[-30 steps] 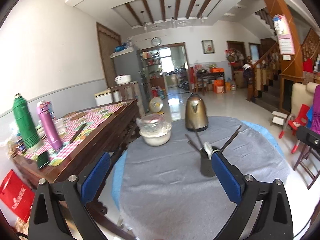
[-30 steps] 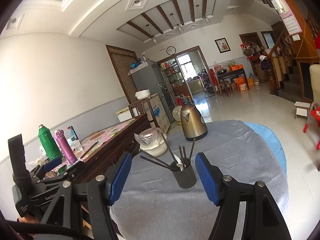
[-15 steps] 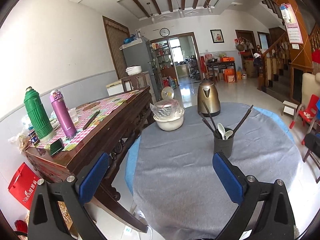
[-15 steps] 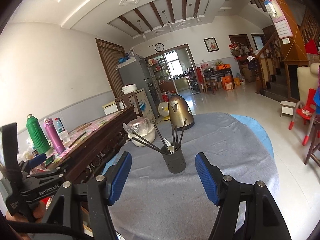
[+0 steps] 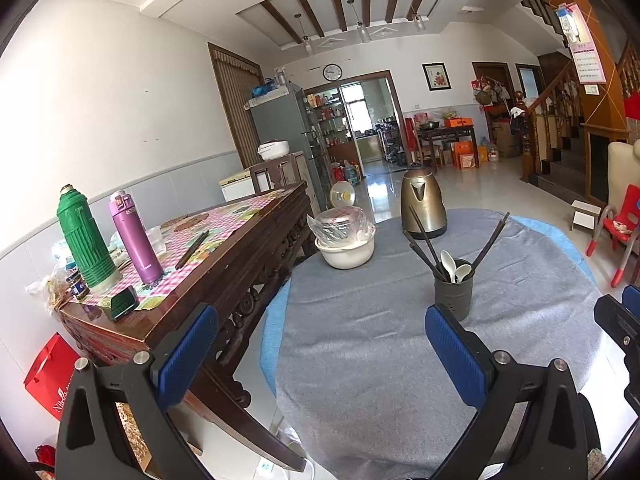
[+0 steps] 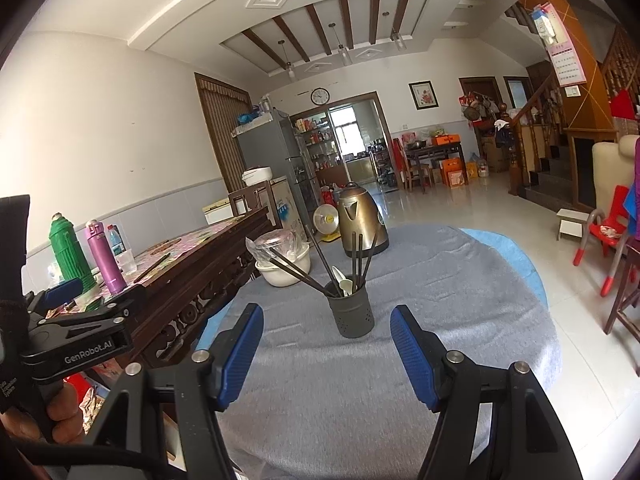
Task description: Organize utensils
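The dark utensil holder (image 6: 351, 312) is seen standing upright on the grey-clothed table (image 6: 440, 300), straight ahead of the right gripper (image 6: 326, 354), centred between its spread, empty fingers. From the left gripper (image 5: 322, 358), likewise spread and empty, it lies beyond the right-hand finger, so the right hand is judged better aligned.

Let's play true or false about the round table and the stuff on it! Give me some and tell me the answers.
1. The chopsticks stand in the dark holder. True.
2. The kettle lies on its side. False: it stands upright, behind the holder.
3. The right gripper has its jaws shut on the holder. False: they are open and hold nothing.
4. White spoons are in the holder. True.
5. The white bowl sits on the floor. False: it sits on the grey cloth.
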Demonstrator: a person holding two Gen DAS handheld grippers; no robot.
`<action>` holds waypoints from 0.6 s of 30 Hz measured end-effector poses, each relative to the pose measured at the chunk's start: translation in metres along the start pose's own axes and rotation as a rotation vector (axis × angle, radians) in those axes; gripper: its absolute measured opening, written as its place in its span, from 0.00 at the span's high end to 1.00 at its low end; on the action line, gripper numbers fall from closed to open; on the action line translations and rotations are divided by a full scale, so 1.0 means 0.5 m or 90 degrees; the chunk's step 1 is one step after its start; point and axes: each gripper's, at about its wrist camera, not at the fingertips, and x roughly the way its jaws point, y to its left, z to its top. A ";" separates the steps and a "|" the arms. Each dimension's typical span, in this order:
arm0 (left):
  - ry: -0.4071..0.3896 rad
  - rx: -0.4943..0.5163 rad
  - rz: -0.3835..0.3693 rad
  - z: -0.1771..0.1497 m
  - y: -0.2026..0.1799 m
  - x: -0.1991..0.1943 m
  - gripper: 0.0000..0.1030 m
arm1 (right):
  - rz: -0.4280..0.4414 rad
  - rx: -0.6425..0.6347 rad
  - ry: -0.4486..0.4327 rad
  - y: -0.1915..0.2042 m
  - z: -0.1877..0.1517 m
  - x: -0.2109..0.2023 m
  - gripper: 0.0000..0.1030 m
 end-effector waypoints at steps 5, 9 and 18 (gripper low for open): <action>-0.004 -0.004 0.007 0.003 0.005 -0.004 0.00 | -0.010 -0.004 -0.009 0.002 -0.003 -0.006 0.32; -0.003 -0.003 0.005 0.003 0.004 -0.004 0.00 | -0.012 -0.005 -0.015 0.001 0.000 -0.013 0.32; 0.007 -0.002 0.001 -0.007 0.001 0.004 0.00 | -0.024 -0.018 -0.006 0.006 -0.008 -0.013 0.32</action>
